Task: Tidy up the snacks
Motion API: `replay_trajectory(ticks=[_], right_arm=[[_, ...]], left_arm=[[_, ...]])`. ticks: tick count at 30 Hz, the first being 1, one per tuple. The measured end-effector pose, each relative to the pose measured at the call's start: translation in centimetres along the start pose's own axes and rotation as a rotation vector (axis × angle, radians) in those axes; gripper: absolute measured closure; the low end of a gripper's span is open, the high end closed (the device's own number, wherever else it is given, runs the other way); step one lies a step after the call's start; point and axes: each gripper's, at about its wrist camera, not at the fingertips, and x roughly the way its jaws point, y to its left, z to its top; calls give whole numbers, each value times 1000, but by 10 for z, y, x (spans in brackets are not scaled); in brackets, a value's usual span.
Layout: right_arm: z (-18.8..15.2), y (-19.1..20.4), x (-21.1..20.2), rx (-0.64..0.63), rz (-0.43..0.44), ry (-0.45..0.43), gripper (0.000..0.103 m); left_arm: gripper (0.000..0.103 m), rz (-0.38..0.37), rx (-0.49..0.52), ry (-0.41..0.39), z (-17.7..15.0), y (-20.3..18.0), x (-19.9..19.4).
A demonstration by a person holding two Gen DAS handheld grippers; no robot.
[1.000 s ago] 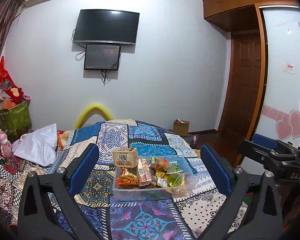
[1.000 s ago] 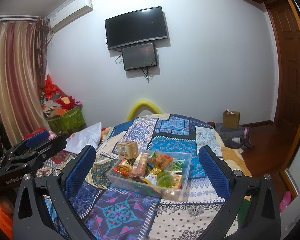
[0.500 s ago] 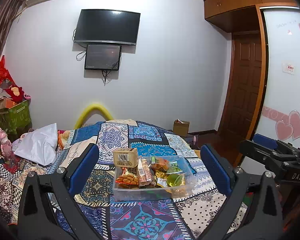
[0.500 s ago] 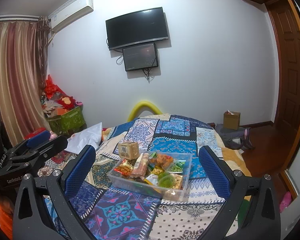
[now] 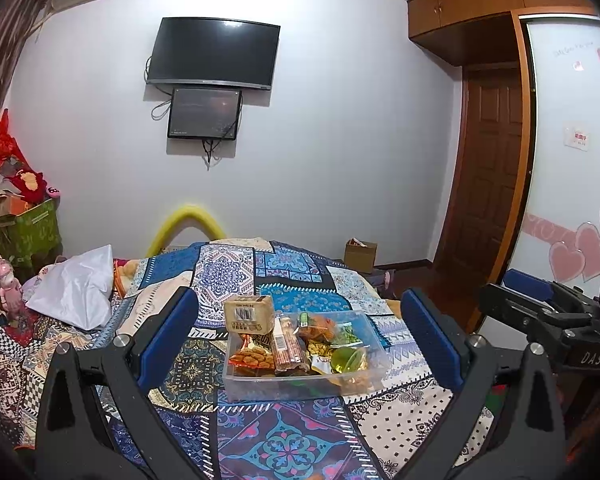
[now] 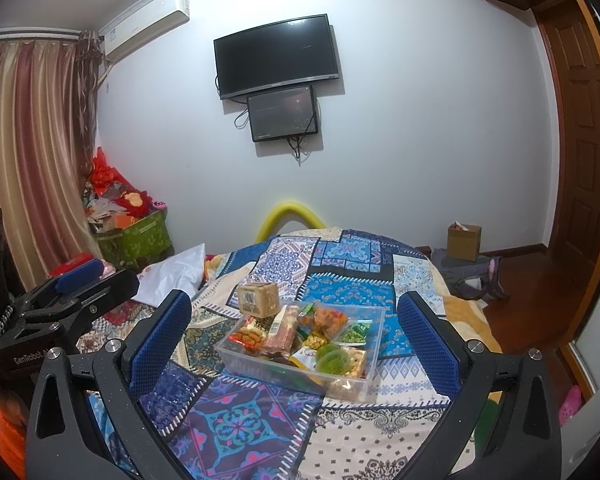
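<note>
One clear plastic bin [image 5: 300,376] is seen on the patchwork bedspread [image 5: 284,440], at about 6 o'clock from the centre of each wrist view. Several snack packets are held in it, too crowded for an exact count: one long pink-wrapped bar [image 5: 286,346], one green jelly cup [image 5: 346,360] and one red-edged bag of brown pieces [image 5: 250,356] can be made out. One tan box with a barcode [image 5: 249,314] is propped at the bin's 11 o'clock corner, touching its rim.

Two grippers are counted. The left gripper [image 5: 300,330] is spread wide with nothing held, its blue pads [image 5: 168,330] at 8 and 4 o'clock around the bin. The right gripper [image 6: 296,330] is likewise spread wide and empty.

Two dark screens [image 6: 276,56] are mounted on the wall at 12 o'clock, and one white pillow [image 5: 76,284] lies at 9 o'clock.
</note>
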Motion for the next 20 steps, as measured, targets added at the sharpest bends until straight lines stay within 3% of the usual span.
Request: replay_trajectory(ticks=[20], right_arm=[[-2,0,5,2,-9,10,0]], left_arm=[[1,-6,-3,26,-2,-3,8]])
